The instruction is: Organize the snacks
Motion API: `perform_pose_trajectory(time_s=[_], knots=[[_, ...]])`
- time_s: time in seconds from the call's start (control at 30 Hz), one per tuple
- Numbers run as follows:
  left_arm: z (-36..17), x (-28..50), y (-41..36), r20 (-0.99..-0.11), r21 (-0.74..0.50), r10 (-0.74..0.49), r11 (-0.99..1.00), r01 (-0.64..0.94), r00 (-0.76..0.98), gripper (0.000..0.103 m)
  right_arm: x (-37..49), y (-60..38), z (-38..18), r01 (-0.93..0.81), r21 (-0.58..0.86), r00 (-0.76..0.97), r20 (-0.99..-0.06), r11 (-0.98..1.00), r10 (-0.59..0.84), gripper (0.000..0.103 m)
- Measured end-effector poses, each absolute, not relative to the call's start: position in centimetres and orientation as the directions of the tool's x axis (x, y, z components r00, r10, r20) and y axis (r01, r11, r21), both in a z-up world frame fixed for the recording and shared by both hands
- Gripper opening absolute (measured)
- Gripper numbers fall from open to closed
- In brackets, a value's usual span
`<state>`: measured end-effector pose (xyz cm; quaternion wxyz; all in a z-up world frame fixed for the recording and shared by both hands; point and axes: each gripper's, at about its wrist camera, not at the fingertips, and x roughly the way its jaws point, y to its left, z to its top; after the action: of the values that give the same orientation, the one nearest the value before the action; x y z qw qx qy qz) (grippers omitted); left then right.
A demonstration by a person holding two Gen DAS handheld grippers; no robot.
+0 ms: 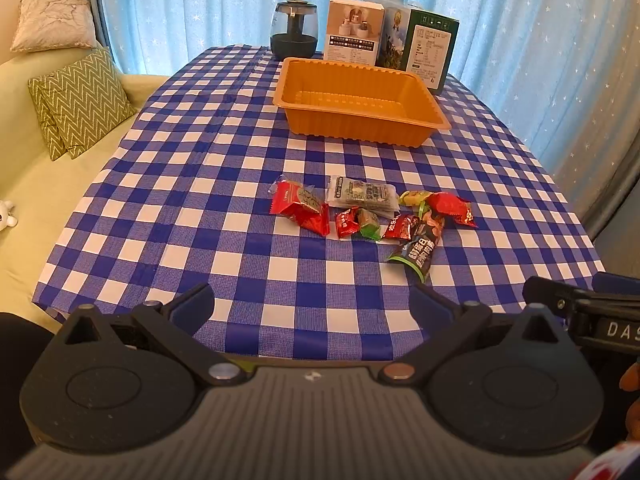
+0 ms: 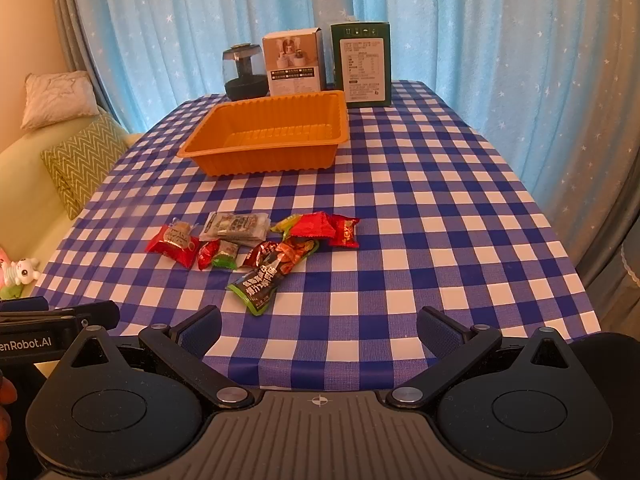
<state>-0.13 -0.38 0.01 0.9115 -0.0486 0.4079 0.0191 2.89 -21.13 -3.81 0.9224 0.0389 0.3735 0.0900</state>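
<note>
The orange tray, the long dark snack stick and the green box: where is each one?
orange tray point(image 2: 256, 160), right wrist view, on its near outer wall.
long dark snack stick point(image 2: 266, 278), right wrist view, on the middle of its wrapper.
green box point(image 1: 434, 50), left wrist view, on its white label panel.

Left gripper point(image 1: 312, 308): my fingers point(image 1: 192, 304) spread wide, blue pads facing each other, nothing between them. Held low at the near edge of the surface, pointing forward and level.

Right gripper point(image 2: 318, 330): same state, fingers point(image 2: 200, 330) wide apart, nothing held. Also low at the near edge, pointing forward.

Both grippers sit side by side, close together: the right one's black finger shows at the right margin of the left wrist view, the left one's at the left margin of the right wrist view. No contact between them that I can see.
</note>
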Motion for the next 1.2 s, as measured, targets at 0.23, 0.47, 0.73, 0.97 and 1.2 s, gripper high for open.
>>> perform_pose_trajectory(time_s=[0.23, 0.47, 0.73, 0.97, 1.2], knots=[[0.17, 0.02, -0.45, -0.746, -0.077, -0.011, 0.995, -0.070, 0.666, 0.103, 2.90, -21.10, -3.82, -0.138, 0.138, 0.705, -0.682, 0.981, 0.195, 0.103], [-0.01, -0.09, -0.22, -0.743, -0.078, -0.014, 0.995, -0.066, 0.669, 0.103, 2.90, -21.09, -3.83, -0.139, 0.137, 0.706, -0.681, 0.981, 0.196, 0.103], [-0.05, -0.10, -0.19, -0.743, -0.084, -0.021, 0.995, -0.062, 0.669, 0.103, 2.92, -21.02, -3.83, -0.141, 0.137, 0.706, -0.680, 0.981, 0.196, 0.103], [0.02, -0.12, -0.18, -0.741, -0.080, -0.020, 0.995, -0.059, 0.671, 0.103, 2.94, -21.02, -3.79, -0.141, 0.137, 0.708, -0.679, 0.980, 0.197, 0.103], [0.19, -0.15, -0.05, -0.740, -0.080, -0.021, 0.995, -0.058, 0.672, 0.103, 2.93, -20.98, -3.74, -0.141, 0.139, 0.707, -0.678, 0.980, 0.198, 0.103]])
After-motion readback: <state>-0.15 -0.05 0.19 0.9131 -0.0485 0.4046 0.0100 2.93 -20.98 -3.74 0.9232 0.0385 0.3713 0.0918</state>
